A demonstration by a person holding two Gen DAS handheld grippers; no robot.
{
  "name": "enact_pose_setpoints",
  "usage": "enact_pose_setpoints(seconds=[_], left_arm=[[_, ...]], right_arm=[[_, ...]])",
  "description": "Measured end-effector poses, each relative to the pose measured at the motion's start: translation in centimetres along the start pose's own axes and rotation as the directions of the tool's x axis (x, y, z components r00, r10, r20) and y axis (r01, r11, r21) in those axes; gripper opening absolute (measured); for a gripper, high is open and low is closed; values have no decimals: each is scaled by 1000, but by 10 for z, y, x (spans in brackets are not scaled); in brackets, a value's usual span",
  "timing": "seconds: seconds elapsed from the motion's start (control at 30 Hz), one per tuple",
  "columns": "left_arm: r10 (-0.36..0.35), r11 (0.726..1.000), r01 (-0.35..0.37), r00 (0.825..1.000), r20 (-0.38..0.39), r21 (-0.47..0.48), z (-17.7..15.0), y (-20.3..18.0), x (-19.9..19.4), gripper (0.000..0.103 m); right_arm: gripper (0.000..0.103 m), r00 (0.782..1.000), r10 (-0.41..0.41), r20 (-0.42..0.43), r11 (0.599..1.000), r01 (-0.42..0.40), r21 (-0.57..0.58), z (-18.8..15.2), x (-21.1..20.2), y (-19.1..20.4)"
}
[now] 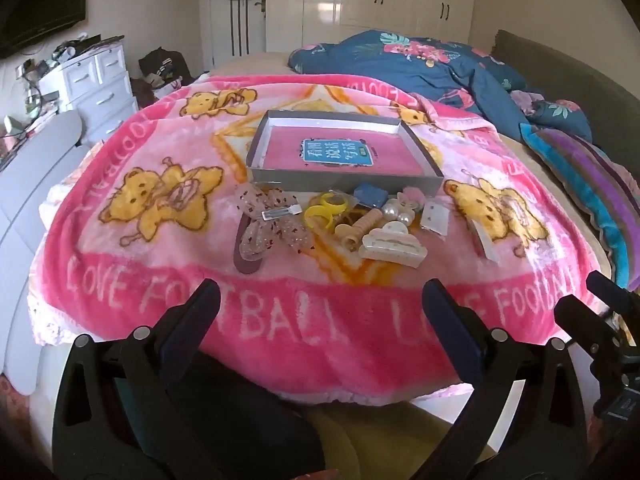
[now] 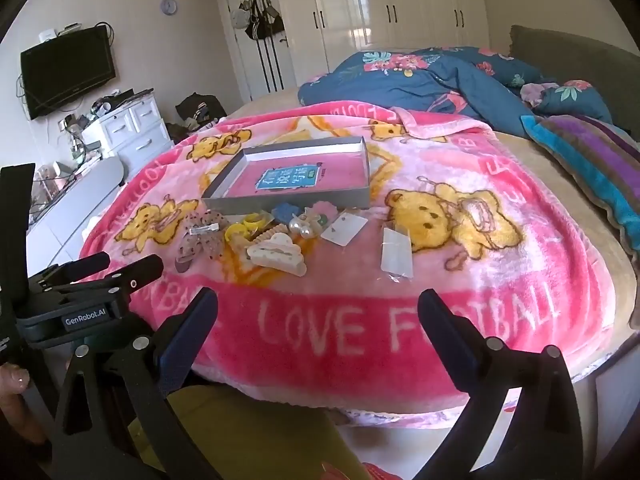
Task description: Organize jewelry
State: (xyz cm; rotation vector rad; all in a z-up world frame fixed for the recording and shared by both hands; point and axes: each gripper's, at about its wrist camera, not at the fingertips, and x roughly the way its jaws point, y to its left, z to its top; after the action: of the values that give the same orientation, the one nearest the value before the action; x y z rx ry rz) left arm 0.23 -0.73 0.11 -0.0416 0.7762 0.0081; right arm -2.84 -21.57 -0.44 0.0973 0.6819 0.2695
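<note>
A grey shallow box (image 1: 256, 146) (image 2: 224, 196) with a pink floor stands on the pink blanket. In front of it lies a heap of hair accessories: a sheer bow clip (image 1: 268, 216) (image 2: 202, 232), yellow rings (image 1: 326, 210) (image 2: 244, 226), a cream claw clip (image 1: 394, 244) (image 2: 278, 256), pearl pieces (image 1: 396, 212) (image 2: 302, 228), a blue pad (image 1: 370, 194) (image 2: 284, 212) and white cards (image 1: 434, 218) (image 2: 344, 230). My left gripper (image 1: 320, 304) is open and empty, short of the heap. My right gripper (image 2: 318, 312) is open and empty, near the blanket's front edge.
The pink bear blanket (image 1: 160, 264) (image 2: 500, 280) covers the bed front. A blue floral quilt (image 1: 420, 64) (image 2: 420, 80) and a striped pillow (image 1: 592, 176) (image 2: 592, 160) lie behind and right. A white dresser (image 1: 100, 84) (image 2: 132, 128) stands left. A clear packet (image 2: 396, 256) lies right of the heap.
</note>
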Motion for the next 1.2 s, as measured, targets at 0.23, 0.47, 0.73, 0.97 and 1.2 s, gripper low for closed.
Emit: enact_pose_setpoints(seconds=[0.23,0.47,0.73,0.97,1.2], left_arm=[[0,1000,-1,1000,6,5,1,-5,0,94],[-15,1000,15,1000,8,6,-2,-4,-8,94],[-20,1000,19,1000,14,10,-2,-4,-10,94],[-22,1000,22,1000,13,11,-2,-5,-10,94],[-21,1000,20,1000,17,13,-1,-5,-11,94]], right_arm=[[99,1000,-13,7,1000,13,-4,2,-3,-2],[99,1000,-22,10,1000,22,-10,0,-3,2],[99,1000,-27,11,1000,27,-5,-2,-2,2],[99,999,-31,11,1000,31,-5,-1,-3,2],[99,1000,-24,12,1000,24,-6,-1,-3,5]])
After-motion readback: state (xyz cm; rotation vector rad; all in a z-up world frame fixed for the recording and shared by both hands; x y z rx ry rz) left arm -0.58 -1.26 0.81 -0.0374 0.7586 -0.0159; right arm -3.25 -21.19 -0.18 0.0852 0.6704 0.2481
